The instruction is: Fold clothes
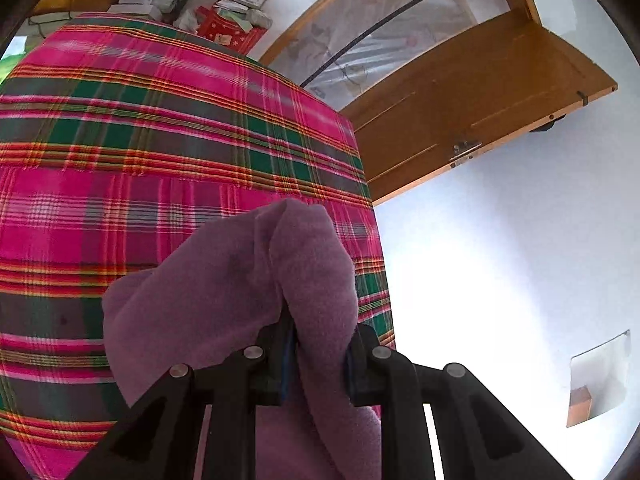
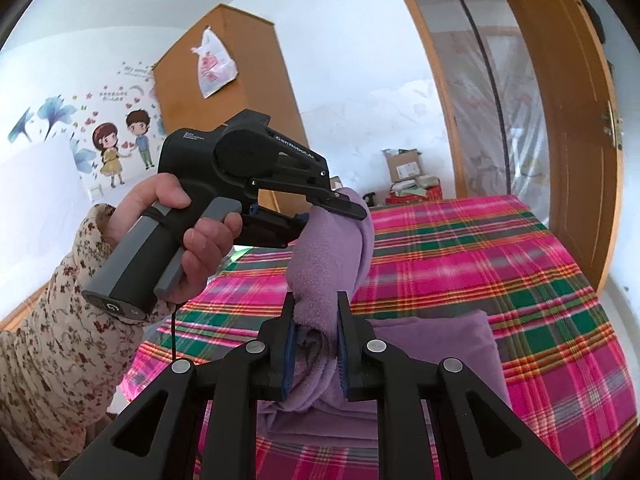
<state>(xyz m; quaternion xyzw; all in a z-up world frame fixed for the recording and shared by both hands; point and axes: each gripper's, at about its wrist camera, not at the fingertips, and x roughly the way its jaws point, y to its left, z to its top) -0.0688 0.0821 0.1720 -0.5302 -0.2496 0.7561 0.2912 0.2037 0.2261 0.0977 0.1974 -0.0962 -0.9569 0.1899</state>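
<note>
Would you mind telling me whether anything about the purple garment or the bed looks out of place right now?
Nothing stands out. The purple fleece garment is bunched only because both tongs, left and right, grip it above the plaid bedsheet, which lies flat.

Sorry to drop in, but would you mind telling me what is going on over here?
A person is folding a purple fleece garment over a bed with a plaid cover. Each hand holds a gripper, and both the left gripper and the right gripper have their jaws clamped on the fabric, lifting one end while the rest lies on the bed.
</note>
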